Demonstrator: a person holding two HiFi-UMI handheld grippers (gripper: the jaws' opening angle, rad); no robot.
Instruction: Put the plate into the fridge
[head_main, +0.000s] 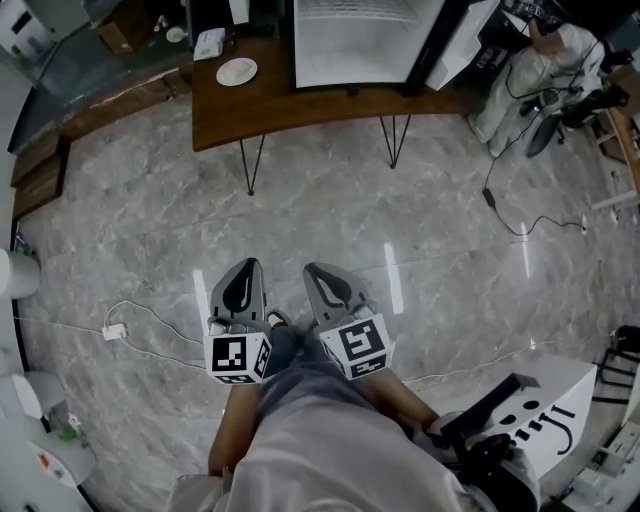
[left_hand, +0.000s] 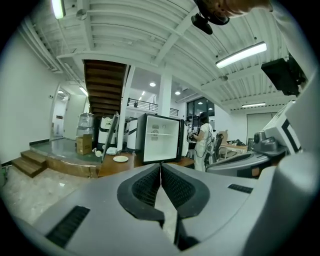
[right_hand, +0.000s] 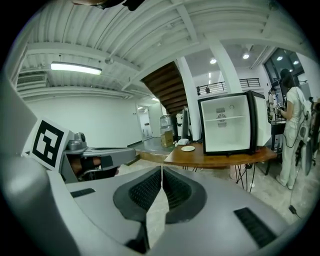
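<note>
Standing back from table (head_main: 310, 108): left gripper (head_main: 246, 270) and right gripper (head_main: 320, 274) both closed, empty; plate (head_main: 237, 71) beside open fridge (head_main: 362, 42).

I am seeing a white plate (head_main: 237, 71), a brown worktop (head_main: 320, 105) and a black fridge (head_main: 365, 40) showing white inside. The floor (head_main: 400, 220) is showing grey veined marbling.
</note>
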